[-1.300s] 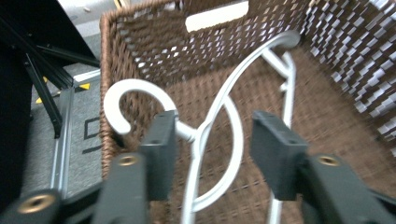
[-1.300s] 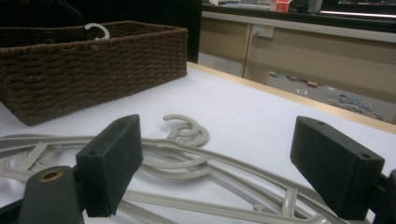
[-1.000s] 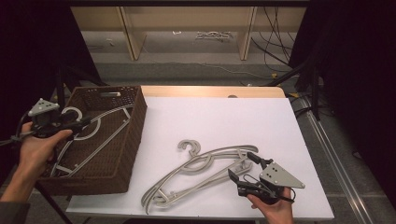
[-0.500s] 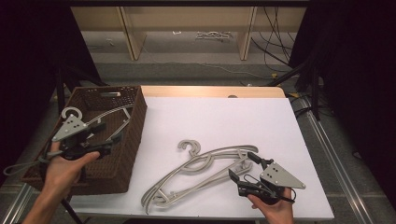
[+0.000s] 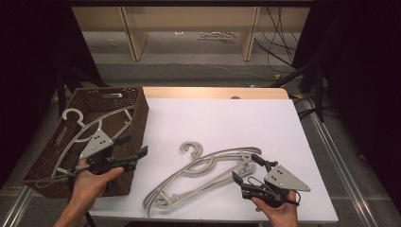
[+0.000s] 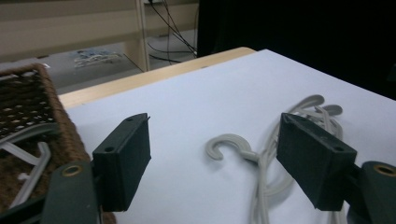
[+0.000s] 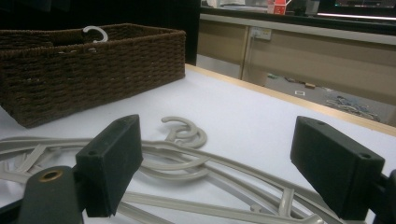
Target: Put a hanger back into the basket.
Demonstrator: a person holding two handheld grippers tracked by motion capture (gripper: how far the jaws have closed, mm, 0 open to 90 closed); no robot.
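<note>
With one hanger [image 5: 90, 130] left in the basket [image 5: 137, 123], the emptied left claw [image 5: 130, 151], just opened, is swung right toward the worktop hangers [image 5: 208, 170]; the right claw [image 5: 246, 172] is held open.

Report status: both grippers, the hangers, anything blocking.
Left gripper open, jaws just widened, empty, at basket rim. Right gripper open, empty, beside hangers on table. One hanger in basket. Nothing blocking.
</note>
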